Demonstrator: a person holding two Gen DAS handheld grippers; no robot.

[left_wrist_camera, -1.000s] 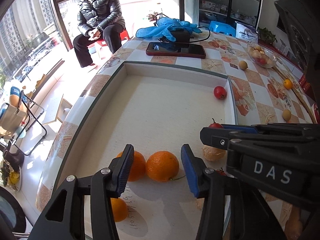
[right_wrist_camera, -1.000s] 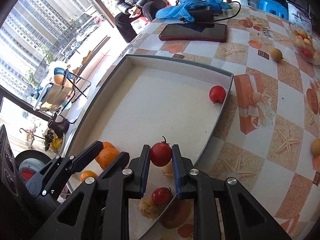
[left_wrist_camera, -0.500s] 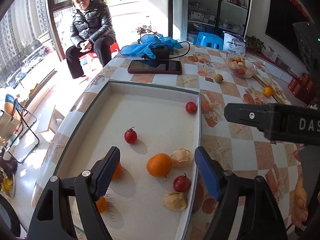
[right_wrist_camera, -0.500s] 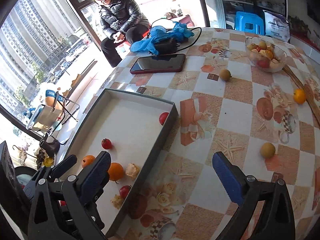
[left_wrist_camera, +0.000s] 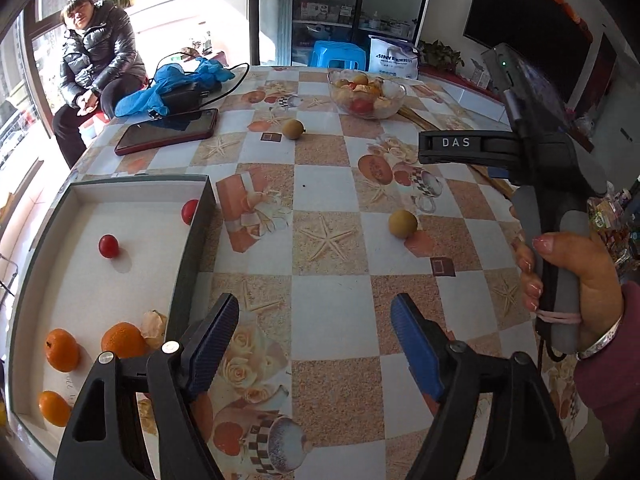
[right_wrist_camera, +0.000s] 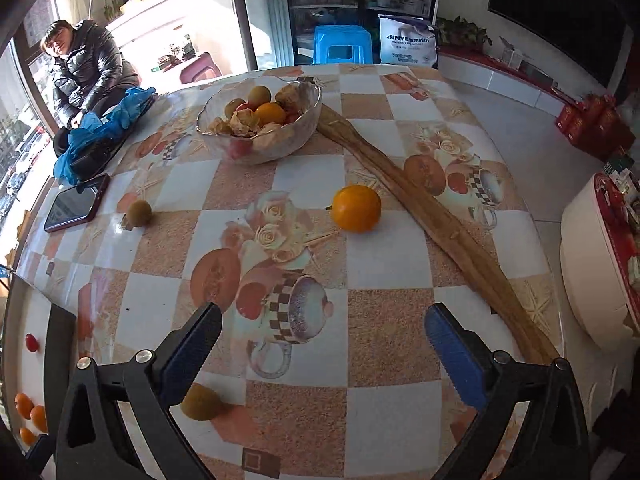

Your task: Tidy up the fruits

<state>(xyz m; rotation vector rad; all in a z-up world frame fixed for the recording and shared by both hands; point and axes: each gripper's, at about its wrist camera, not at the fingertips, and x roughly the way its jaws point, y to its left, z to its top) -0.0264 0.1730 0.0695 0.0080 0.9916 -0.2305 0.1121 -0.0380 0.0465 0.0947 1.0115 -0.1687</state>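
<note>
**Tomato dropped, both grippers off the tray**

The right gripper (right_wrist_camera: pixel 320 354) has let go of its tomato (left_wrist_camera: pixel 108 246), which now lies in the tray (left_wrist_camera: pixel 191 240); its jaws gape empty over the desk (right_wrist_camera: pixel 384 256). The left gripper (left_wrist_camera: pixel 314 344), jaws widened, has swung off the oranges (left_wrist_camera: pixel 124 339) past the tray's right edge.

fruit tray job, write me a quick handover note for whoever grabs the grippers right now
Left gripper: jaws open, nothing between them, over the tablecloth beside the tray.
Right gripper: jaws wide open and empty, over the table, facing the loose orange.
Done: the tray holds three oranges, two red tomatoes and a husk-like piece.
Left: the loose orange, a brown fruit by the right gripper's left finger, another brown fruit near the phone, and a glass bowl full of mixed fruit.
</note>
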